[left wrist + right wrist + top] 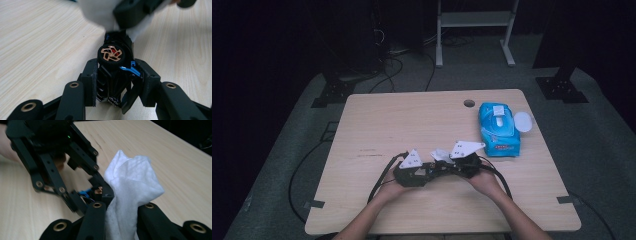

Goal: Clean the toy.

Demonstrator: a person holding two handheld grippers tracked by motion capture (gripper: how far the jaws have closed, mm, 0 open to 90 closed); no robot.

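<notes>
Pinching a white wipe (127, 192) between its jaws, the right gripper (122, 207) presses it against the front of a black toy car (113, 65). The left gripper (116, 82) clamps that car just above the table (412, 120), wheel facing its camera, directly opposite the wipe.

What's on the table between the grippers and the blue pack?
Nothing. In the high view, bare table separates the right gripper, which holds a wipe, from the blue pack.
</notes>
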